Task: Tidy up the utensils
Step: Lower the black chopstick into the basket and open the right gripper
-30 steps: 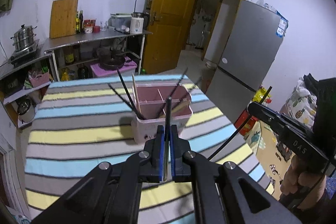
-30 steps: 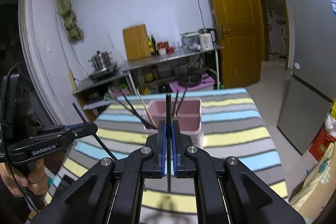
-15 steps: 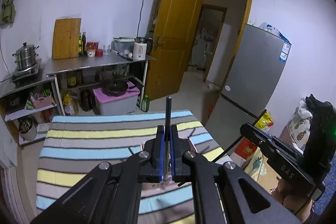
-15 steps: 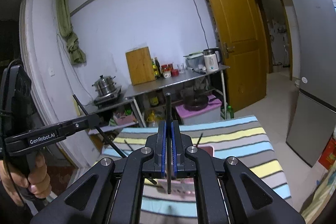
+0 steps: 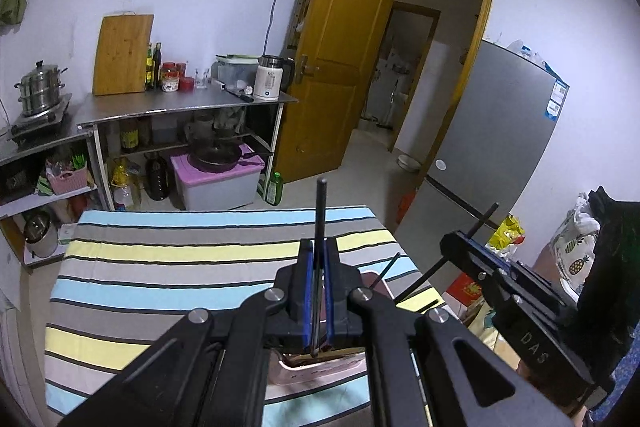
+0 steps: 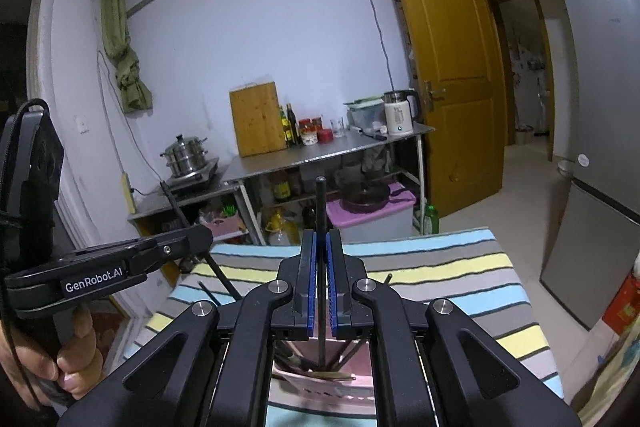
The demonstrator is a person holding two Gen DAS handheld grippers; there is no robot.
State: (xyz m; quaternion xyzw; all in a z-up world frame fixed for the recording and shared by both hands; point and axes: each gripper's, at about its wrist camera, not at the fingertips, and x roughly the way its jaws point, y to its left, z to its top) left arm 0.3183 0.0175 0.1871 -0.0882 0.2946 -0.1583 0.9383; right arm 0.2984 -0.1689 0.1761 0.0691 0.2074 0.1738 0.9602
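Left tool [image 5: 316, 301] clenched on one black chopstick [image 5: 320, 223], stick running upright between the blue pads [image 5: 306, 291]. Right tool [image 6: 320, 283] likewise clamped on a second black chopstick [image 6: 320, 219], also upright in its view. So two tools, two held chopsticks, one each.

Pink utensil holder [image 5: 320, 367] sits on the striped desk [image 5: 160, 267], directly below both tools and mostly hidden by their bodies; only its near rim and part of the inside show. Several more dark chopsticks stand in it, plus one pale wooden stick lying across in the right wrist view; exact count not readable, tools block it. One stick tip [image 5: 386, 273] pokes up right of the left tool.

Each tool shows in the other's camera, side by side, apart. A person's hand [image 6: 60, 359] grips the left tool's handle.

Around: steel shelf rack [image 5: 180, 107] against the wall with cutting board, kettle, jars, a steamer pot; open yellow door [image 5: 340, 67]; grey fridge [image 5: 500, 147] to the right.

Versus a second ago: holder was fully visible ahead on the desk, now it's under the tools. Both have moved up and over it, grip unchanged.
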